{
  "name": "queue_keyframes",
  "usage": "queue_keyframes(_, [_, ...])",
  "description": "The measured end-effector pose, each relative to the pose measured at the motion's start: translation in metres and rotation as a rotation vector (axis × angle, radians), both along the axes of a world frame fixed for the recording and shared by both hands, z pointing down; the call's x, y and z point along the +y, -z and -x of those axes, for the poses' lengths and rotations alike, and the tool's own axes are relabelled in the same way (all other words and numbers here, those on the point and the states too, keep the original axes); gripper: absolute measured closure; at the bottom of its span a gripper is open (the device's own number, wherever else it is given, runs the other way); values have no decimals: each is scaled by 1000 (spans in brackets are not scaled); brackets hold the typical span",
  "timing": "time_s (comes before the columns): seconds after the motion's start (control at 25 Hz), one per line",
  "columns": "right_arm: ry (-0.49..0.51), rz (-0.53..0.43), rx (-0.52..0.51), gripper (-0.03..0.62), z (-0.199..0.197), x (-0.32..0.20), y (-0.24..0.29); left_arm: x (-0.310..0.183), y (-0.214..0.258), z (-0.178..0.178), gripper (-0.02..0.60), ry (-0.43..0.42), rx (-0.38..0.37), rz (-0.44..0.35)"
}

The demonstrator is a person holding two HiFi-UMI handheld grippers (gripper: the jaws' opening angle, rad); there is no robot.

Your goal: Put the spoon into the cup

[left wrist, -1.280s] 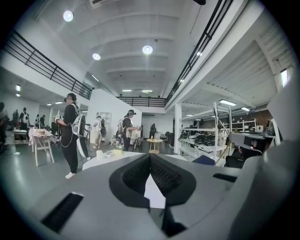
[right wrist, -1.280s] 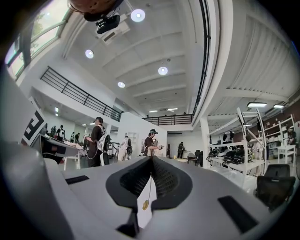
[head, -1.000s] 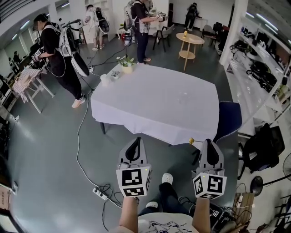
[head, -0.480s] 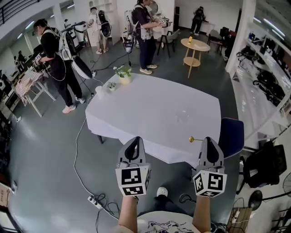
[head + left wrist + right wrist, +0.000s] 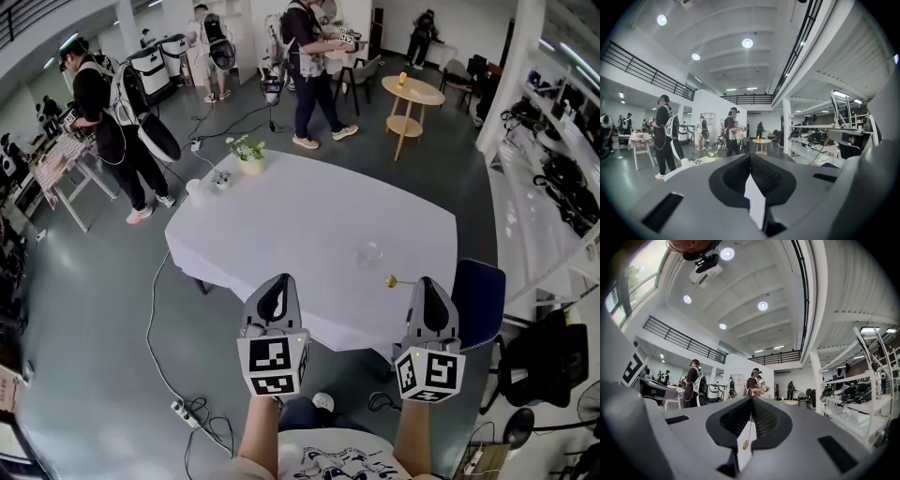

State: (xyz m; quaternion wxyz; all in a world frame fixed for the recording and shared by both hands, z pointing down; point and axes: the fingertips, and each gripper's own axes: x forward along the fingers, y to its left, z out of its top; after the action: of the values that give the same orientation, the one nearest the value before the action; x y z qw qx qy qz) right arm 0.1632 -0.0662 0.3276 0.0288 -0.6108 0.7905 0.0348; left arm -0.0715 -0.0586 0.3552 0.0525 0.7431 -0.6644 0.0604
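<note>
A clear glass cup [image 5: 368, 251] stands on the white-clothed table [image 5: 309, 225], near its front right part. My right gripper [image 5: 428, 281] is shut on the thin handle of a gold spoon [image 5: 392, 280], whose bowl sticks out to the left over the table's near edge. In the right gripper view the spoon [image 5: 746, 444] shows as a thin line pinched between the closed jaws [image 5: 751, 399]. My left gripper [image 5: 278, 281] hovers at the table's front edge, left of the cup, its jaws together with nothing in them [image 5: 750, 157]. The cup is ahead of both grippers.
A potted plant [image 5: 249, 155] and a white cup [image 5: 195, 190] sit at the table's far left corner. A blue chair [image 5: 479, 291] stands at the right. Several people stand beyond the table. A power strip [image 5: 178, 410] and cables lie on the floor at left.
Both grippers have moved forward up to the table's near edge, the spoon still held. The table and cup now sit closer in the head view.
</note>
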Motion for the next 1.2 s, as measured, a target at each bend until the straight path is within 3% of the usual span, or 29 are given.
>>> queue_keyframes(0.68, [9, 74, -30, 576, -19, -94, -35, -94, -32, -25, 568, -14, -11, 76])
queue_keyframes(1.2, [-19, 100, -6, 576, -11, -205, -37, -227, -30, -31, 568, -95, 8, 72])
